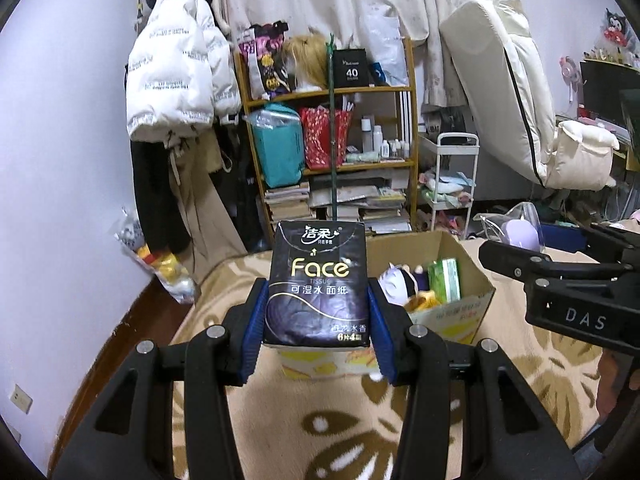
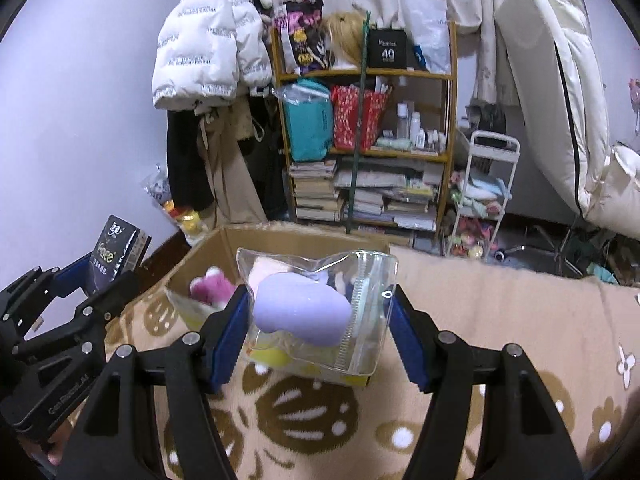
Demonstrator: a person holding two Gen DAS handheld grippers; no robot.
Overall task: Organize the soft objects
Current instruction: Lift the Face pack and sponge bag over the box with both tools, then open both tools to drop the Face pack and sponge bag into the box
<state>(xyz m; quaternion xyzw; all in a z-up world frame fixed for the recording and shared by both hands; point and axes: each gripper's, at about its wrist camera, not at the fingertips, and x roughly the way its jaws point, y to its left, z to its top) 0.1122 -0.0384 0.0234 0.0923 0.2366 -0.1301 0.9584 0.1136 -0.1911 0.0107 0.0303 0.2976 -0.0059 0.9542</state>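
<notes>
On the bed: a beige blanket with brown flower shapes covers the surface, well apart from a crowded wooden bookshelf and a hanging white puffer jacket.
Cardboard box: open on the blanket, already holding plush toys and a green pack, so the sorting looks partly done.
Left gripper: pads closed on a black pack of Face tissues, held above the blanket, just before the box.
Right gripper: closed on a clear zip pouch with a lilac soft toy inside, also short of the box.
Left to do: both items probably go into the box.
</notes>
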